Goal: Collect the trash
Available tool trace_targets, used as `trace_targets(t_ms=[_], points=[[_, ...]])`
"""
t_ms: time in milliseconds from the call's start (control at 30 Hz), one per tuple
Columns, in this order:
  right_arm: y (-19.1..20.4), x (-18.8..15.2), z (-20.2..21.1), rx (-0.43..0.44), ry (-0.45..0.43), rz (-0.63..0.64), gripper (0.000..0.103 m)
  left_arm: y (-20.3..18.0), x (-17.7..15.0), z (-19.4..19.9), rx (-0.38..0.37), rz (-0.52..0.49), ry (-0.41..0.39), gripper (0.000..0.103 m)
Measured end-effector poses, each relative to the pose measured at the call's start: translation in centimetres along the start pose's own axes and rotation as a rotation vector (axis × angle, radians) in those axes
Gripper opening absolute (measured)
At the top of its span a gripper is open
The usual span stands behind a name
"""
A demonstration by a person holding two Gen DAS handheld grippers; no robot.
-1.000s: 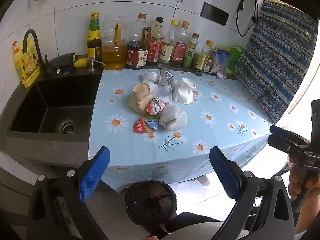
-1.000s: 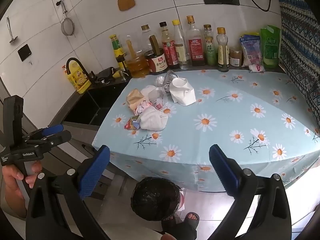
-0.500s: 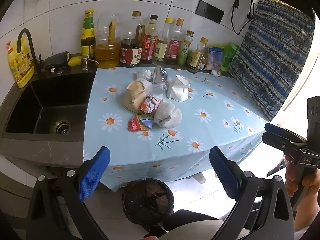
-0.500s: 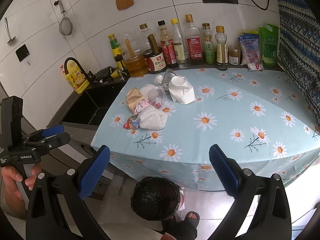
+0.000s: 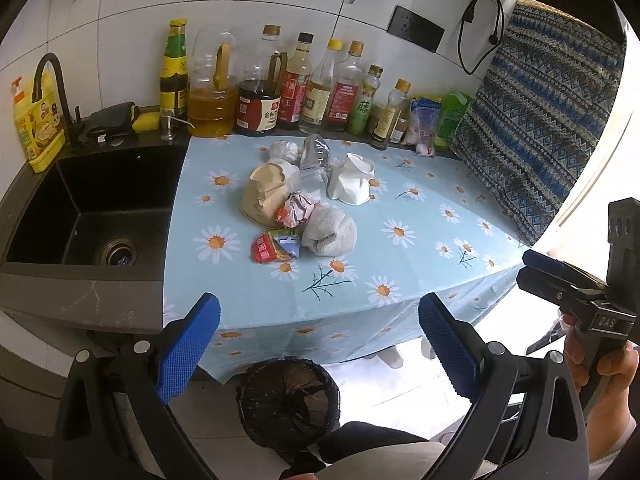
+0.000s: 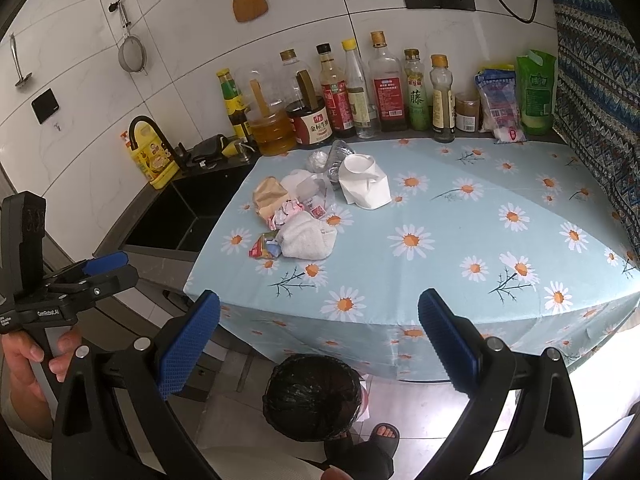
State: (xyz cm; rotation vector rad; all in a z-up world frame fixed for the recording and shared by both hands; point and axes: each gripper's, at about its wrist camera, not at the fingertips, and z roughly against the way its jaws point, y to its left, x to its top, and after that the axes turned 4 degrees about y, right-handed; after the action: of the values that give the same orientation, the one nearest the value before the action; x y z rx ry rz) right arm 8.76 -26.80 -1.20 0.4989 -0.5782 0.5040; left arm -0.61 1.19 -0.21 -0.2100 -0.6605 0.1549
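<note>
Meanwhile the view from both grippers has drawn in a little: against a second ago the desk (image 5: 400, 280) fills more of each picture, so the person seems to be closing on the trash, though nothing has been taken up yet.

Taking the trash pile (image 5: 304, 208) as landmark: to its left lies the black sink (image 5: 92, 216), with a yellow detergent bottle (image 5: 38, 120) beyond it. The pile itself sits on the left-middle of the daisy cloth: a tan paper bag (image 5: 264, 196), a red snack wrapper (image 5: 266, 250) at its near edge, a grey-white wad (image 5: 330, 230), a crushed clear bottle (image 5: 316, 152) and a white paper cup (image 5: 354, 180) on its right side. Behind the pile stands a row of sauce bottles (image 5: 296, 88). In front of it and below the desk edge, on the floor, is a bin lined with a black bag (image 5: 288, 396).

The left gripper (image 5: 318, 344) has its jaws wide apart and empty; the right gripper (image 6: 318, 344) likewise, held well short of the pile. Nothing blocks the approach; the bottles behind are the only things a long reach might knock.
</note>
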Motion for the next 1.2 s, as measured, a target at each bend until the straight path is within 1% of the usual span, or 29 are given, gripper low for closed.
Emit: trace_targets(t_ms=[267,633,967,1200], points=[[0.7,-0.8,0.3,-0.021,0.005,-0.019,0.098,-0.2,-0.4,0.3,-0.02,-0.016,0.008,0.096],[1.0,-1.1,0.3,-0.024,0.008,-0.024,0.098,0.0,-0.7,0.4,-0.035,-0.022,0.017,0.096],[1.1,-0.5,-0.4,-0.022,0.026,-0.018,0.098,0.5,-0.5,0.1,-0.04,-0.006,0.026,0.096],[0.6,0.7,-1.9,-0.018,0.044,-0.018,0.098,1.4,0.4,-1.1,-0.032,0.017,0.032,0.096]])
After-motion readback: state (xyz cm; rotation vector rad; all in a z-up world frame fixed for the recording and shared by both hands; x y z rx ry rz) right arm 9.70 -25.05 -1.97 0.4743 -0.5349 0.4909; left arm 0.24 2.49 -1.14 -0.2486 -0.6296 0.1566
